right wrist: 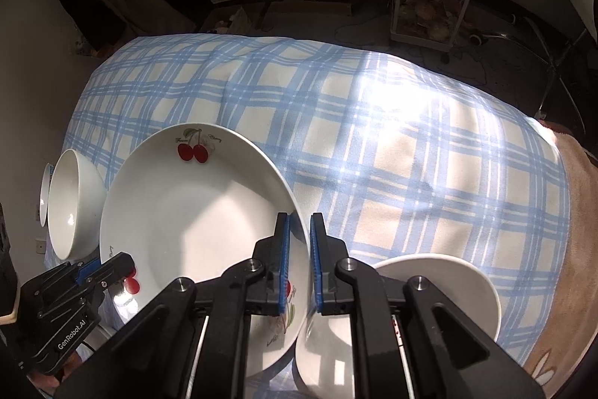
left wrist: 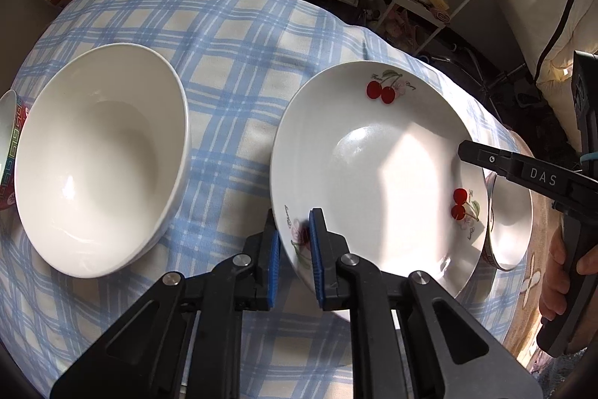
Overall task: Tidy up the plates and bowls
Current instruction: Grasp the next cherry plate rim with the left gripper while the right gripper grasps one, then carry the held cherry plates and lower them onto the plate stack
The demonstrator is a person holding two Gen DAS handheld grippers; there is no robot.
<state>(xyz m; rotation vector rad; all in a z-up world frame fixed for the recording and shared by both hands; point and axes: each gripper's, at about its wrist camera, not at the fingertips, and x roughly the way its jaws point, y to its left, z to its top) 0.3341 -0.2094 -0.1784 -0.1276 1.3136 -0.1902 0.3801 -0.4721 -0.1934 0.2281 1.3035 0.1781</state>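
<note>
Both claws are pinching opposite rims of the cherry plate (left wrist: 373, 174): the left gripper (left wrist: 293, 249) and right gripper (right wrist: 299, 264), whose arms are partly hiding a white bowl (right wrist: 429, 290) just beside it.

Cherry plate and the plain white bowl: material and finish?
Cherry plate: looks like glazed ceramic, possibly melamine; glossy, with sun glare and printed cherry decals on the rim. Plain white bowl: likely glazed porcelain; smooth, undecorated, with a bright specular highlight inside.

Cherry-print plate (left wrist: 377, 174) tilted between white bowls (left wrist: 101, 159)
</note>
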